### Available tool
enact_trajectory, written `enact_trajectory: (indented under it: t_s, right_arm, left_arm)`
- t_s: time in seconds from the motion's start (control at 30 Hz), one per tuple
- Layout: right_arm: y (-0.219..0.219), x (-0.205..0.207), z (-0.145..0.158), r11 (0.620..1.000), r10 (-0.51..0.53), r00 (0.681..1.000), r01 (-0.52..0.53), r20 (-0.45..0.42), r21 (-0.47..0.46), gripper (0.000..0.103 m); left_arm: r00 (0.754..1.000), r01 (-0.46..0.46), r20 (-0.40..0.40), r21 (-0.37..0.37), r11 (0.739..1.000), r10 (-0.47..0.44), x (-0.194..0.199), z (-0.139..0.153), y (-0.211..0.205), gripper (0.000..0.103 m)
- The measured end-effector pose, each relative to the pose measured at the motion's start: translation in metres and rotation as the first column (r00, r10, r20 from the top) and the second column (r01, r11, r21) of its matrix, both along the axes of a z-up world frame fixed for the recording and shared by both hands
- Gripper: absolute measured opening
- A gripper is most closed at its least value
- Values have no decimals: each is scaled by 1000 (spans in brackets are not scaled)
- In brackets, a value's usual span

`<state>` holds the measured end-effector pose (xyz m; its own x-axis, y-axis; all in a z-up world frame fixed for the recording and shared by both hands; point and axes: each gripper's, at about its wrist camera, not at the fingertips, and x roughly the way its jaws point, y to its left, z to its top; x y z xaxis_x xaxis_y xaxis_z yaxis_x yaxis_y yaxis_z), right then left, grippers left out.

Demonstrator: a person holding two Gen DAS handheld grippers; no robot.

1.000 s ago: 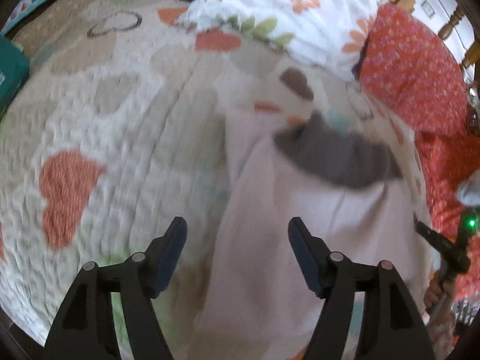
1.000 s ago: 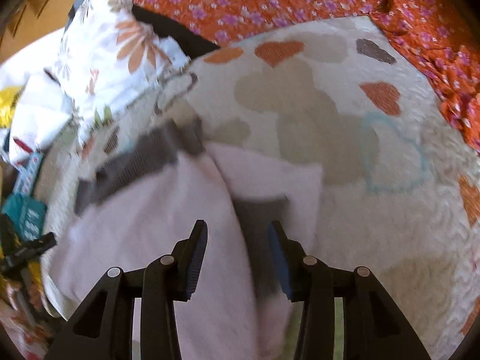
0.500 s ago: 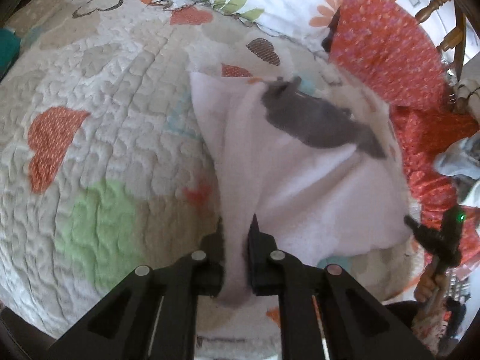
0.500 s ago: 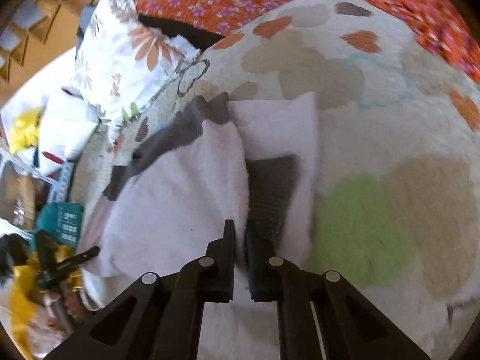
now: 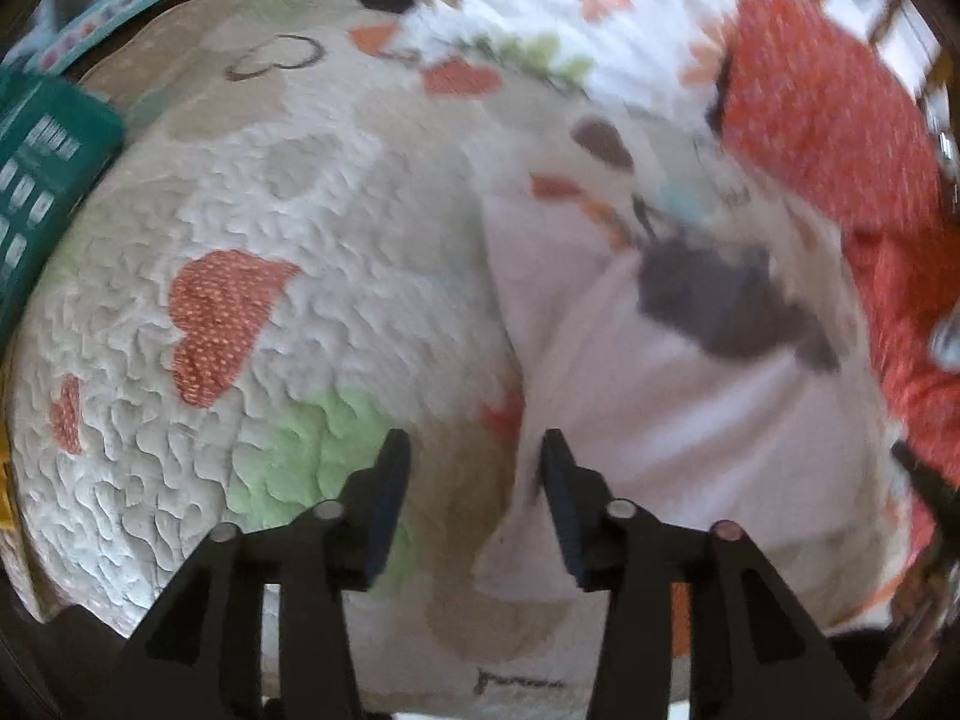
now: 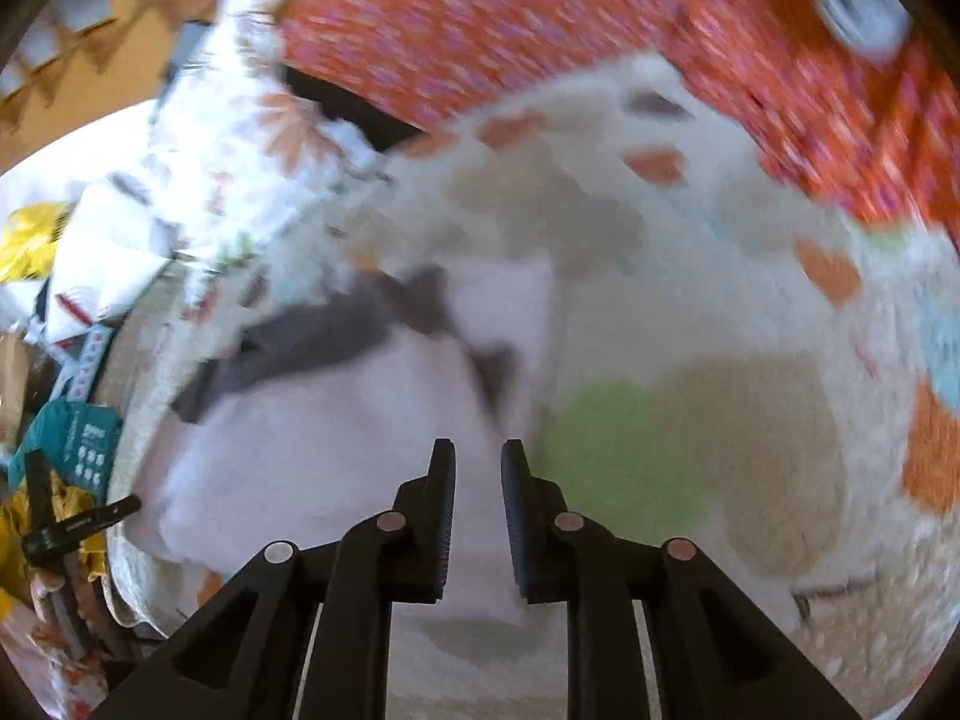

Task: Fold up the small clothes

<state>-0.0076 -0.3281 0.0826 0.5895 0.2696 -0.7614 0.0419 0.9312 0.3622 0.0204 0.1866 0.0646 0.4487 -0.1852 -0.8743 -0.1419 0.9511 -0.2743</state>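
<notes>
A small pale pink garment (image 5: pixel 690 408) with a dark grey band (image 5: pixel 720 300) lies on the heart-patterned quilt (image 5: pixel 270 228). My left gripper (image 5: pixel 474 480) hovers over the garment's left edge. Its jaws are opening, and the pads press on nothing. In the right wrist view the same garment (image 6: pixel 336 450) spreads to the left, its grey band (image 6: pixel 312 348) beyond it. My right gripper (image 6: pixel 478 480) hangs above the near edge, its jaws a narrow gap apart and opening. The cloth shows below that gap, free of the pads.
A teal package (image 5: pixel 36 180) sits at the quilt's left edge. A floral pillow (image 5: pixel 570 12) and red flowered fabric (image 5: pixel 828 138) lie beyond. The left gripper (image 6: pixel 72 528), held by a hand, shows at the left rim of the right wrist view.
Half a second ago both grippers were shut on the garment's near edge. Both have now let go, parted their jaws and drawn back and up. The garment lies on the quilt.
</notes>
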Motion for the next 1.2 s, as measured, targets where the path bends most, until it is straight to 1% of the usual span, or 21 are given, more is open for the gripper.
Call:
enact_trajectory:
  t_s: [0.07, 0.13, 0.2, 0.27, 0.3, 0.33, 0.43, 0.5, 0.53, 0.63, 0.7, 0.73, 0.77, 0.8, 0.83, 0.87, 0.9, 1.03, 1.1, 1.17, 1.2]
  right_arm:
    - [25, 17, 7, 998, 53, 999, -53, 1, -16, 18]
    - [57, 36, 10, 993, 115, 993, -115, 2, -27, 18]
    - [95, 58, 11, 983, 183, 983, -183, -4, -29, 18]
    - [133, 79, 10, 968, 252, 968, -252, -19, -6, 30]
    - [150, 87, 8, 959, 282, 959, -282, -29, 15, 43]
    - [171, 97, 6, 949, 313, 949, -311, -36, 54, 50]
    - [220, 116, -2, 924, 366, 929, -356, -54, 140, 51]
    - [244, 122, -10, 917, 376, 924, -360, -73, 170, 51]
    - [258, 128, -15, 918, 378, 922, -361, -88, 166, 51]
    - [292, 149, -34, 934, 355, 924, -343, -146, 101, 54]
    - [300, 163, -47, 941, 337, 921, -323, -194, 102, 54]
    - [305, 173, -57, 950, 313, 921, -297, -232, 101, 53]
    - [307, 181, -64, 956, 292, 922, -275, -253, 102, 50]
    - [307, 187, -69, 963, 269, 926, -252, -263, 95, 31]
    - [308, 191, -70, 966, 257, 931, -248, -259, 68, 14]
    - [310, 195, -69, 966, 255, 934, -256, -251, 27, 10]
    - [312, 197, -68, 964, 260, 934, -265, -245, 14, 6]
    - [331, 200, -54, 953, 293, 938, -302, -185, -19, 5]
    - [349, 204, -50, 944, 327, 931, -331, -164, 4, 5]
    - [368, 207, -49, 932, 360, 922, -362, -143, 8, 5]
    - [380, 209, -51, 918, 395, 908, -397, -137, 14, 7]
  left_arm:
    - [999, -36, 35, -47, 998, 37, 0, 3, 9, 46]
    - [997, -34, 72, -39, 999, 36, 7, 9, 6, 47]
    - [995, -26, 100, -7, 1000, 26, 12, 14, 1, 50]
    - [992, -39, 120, -10, 999, 40, 19, 20, 0, 51]
    - [991, -48, 125, -26, 999, 51, 23, 23, 2, 51]
    - [989, -62, 129, -44, 997, 67, 28, 24, 4, 51]
    - [984, -108, 129, -91, 990, 120, 41, 26, 16, 51]
    - [983, -123, 125, -118, 985, 137, 46, 27, 21, 52]
    - [982, -130, 120, -134, 982, 147, 49, 27, 24, 52]
    - [980, -140, 111, -185, 973, 162, 54, 28, 29, 52]
    - [979, -145, 113, -206, 968, 170, 56, 30, 31, 53]
    - [978, -146, 116, -210, 967, 173, 57, 31, 31, 53]
    - [977, -149, 118, -214, 965, 177, 57, 32, 33, 53]
    - [976, -151, 120, -216, 965, 180, 57, 32, 34, 53]
    - [976, -154, 120, -217, 964, 183, 56, 33, 35, 53]
    - [975, -158, 120, -216, 964, 186, 56, 33, 37, 53]
    - [974, -163, 121, -214, 963, 191, 56, 33, 39, 53]
    - [969, -191, 119, -207, 960, 218, 55, 31, 49, 53]
    - [967, -202, 113, -209, 957, 229, 55, 29, 52, 53]
    - [966, -209, 111, -201, 957, 234, 55, 28, 53, 53]
    - [965, -213, 112, -193, 958, 237, 55, 27, 53, 53]
